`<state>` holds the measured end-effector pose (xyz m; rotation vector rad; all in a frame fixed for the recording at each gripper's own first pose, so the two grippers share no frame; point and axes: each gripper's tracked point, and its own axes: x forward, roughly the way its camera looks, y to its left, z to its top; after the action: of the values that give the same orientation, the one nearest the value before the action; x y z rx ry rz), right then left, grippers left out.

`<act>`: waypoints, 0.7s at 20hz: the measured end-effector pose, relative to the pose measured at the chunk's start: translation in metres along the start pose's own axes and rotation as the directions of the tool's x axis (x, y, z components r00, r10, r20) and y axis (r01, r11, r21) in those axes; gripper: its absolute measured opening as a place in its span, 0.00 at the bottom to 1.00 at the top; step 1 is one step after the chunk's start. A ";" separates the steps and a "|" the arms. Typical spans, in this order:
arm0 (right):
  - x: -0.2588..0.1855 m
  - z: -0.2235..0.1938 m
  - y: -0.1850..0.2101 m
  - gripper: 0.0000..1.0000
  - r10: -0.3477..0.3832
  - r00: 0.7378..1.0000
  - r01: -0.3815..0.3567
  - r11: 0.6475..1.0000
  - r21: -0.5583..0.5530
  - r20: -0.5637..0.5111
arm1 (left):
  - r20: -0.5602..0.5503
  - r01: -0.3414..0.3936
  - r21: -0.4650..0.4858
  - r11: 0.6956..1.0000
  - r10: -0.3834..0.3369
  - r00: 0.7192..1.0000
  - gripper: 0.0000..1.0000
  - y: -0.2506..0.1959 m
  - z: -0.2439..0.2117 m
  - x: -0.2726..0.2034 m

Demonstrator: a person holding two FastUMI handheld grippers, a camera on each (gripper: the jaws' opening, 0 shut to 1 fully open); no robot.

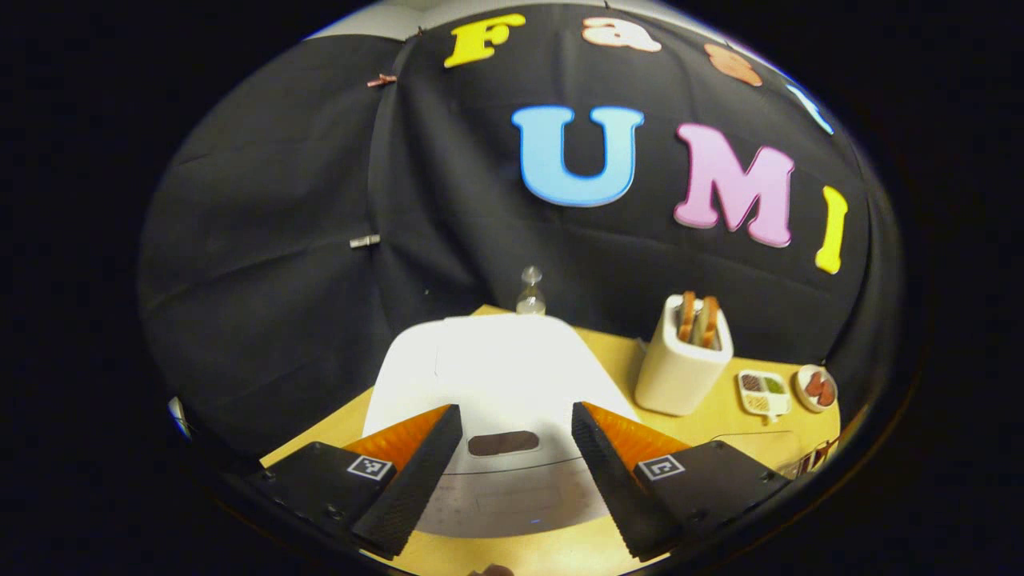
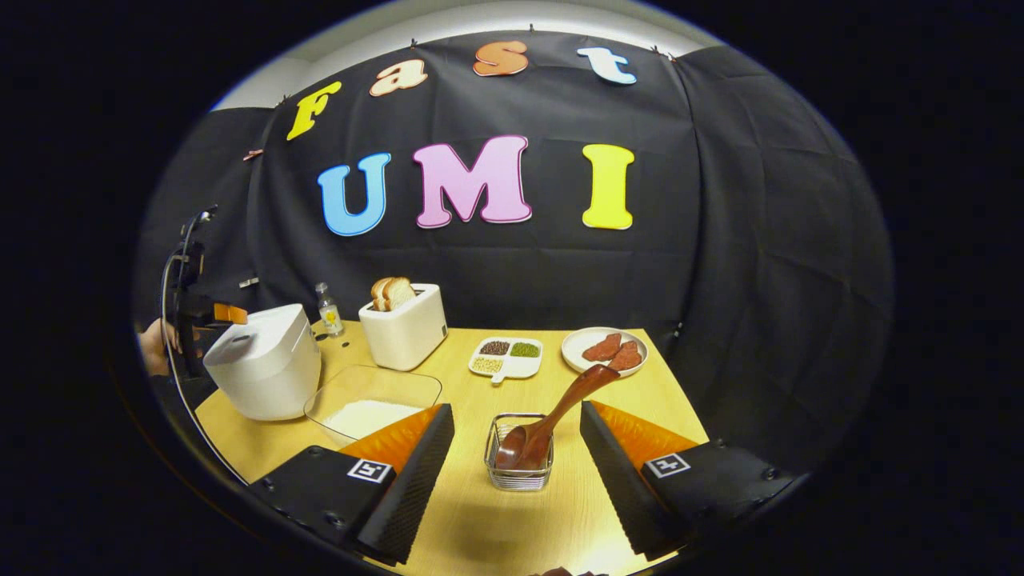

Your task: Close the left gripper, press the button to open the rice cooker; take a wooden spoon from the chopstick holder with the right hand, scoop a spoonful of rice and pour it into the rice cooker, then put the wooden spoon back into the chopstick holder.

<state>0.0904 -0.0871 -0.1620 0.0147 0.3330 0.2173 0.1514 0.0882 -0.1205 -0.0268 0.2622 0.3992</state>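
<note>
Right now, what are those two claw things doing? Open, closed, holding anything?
Left gripper: open, empty, poised over the rice cooker.
Right gripper: open, empty, with the wooden spoon in the chopstick holder between its fingers, untouched.

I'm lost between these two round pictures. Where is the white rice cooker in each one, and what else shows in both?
Left gripper view: the rice cooker sits bottom centre, close up, lid shut, between the open left tongs.
Right gripper view: the rice cooker stands at the table's far left edge, beside the glass dish of rice.
Shared landmark: the white toaster with bread, behind the cooker.
</note>
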 end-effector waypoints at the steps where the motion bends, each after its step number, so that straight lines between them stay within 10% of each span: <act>1: -0.007 0.009 0.005 0.99 -0.003 1.000 0.003 1.000 -0.005 0.019 | 0.050 0.011 0.025 1.000 -0.013 0.999 0.95 0.001 0.012 -0.021; 14: -0.122 0.108 0.045 0.98 -0.086 0.963 0.088 0.996 0.004 0.254 | 0.292 0.249 0.166 0.954 -0.289 0.912 0.95 -0.012 0.069 -0.216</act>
<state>0.0034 -0.0670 -0.0187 0.0199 0.0767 0.1269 -0.0185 0.0003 0.0009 0.1225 -0.0338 0.1061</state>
